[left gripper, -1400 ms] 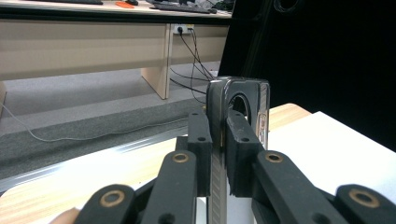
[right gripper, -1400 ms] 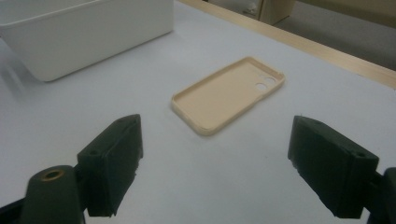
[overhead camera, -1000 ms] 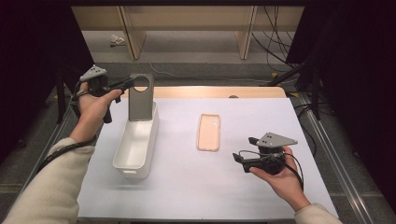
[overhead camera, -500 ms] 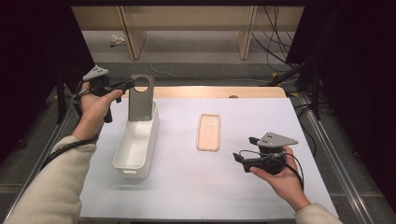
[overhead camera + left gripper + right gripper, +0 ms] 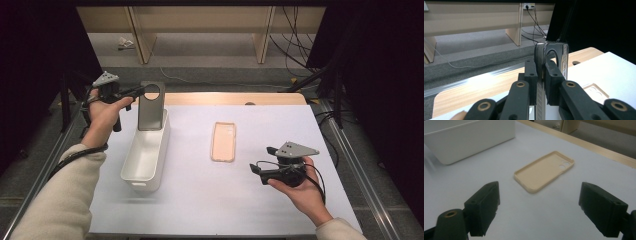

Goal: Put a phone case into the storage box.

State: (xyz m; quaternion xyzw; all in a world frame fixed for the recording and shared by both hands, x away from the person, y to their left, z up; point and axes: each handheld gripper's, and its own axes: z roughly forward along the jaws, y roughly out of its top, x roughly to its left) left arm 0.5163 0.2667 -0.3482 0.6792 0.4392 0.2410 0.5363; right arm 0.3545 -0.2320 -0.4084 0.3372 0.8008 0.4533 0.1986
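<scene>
A dark grey phone case [image 5: 151, 109] stands upright over the far end of a white bin [image 5: 145, 159]. My left gripper [image 5: 141, 92] is shut on its upper edge from the left. In the left gripper view the two pads [image 5: 532, 75] clamp the thin edge of the grey case [image 5: 564, 58], whose round camera cutout sits just past the jaws. A beige phone case [image 5: 223, 141] lies flat, open side up, at the table's middle. My right gripper [image 5: 258, 170] hovers open near the front right, with the beige case [image 5: 545, 171] ahead of its wide-apart jaws [image 5: 541, 205].
A white mat [image 5: 210, 200] covers the table, with a wooden strip [image 5: 225, 98] along the far edge. The white bin [image 5: 461, 140] sits left of the beige case. Wooden furniture legs and cables stand on the floor beyond the table. Dark curtains flank both sides.
</scene>
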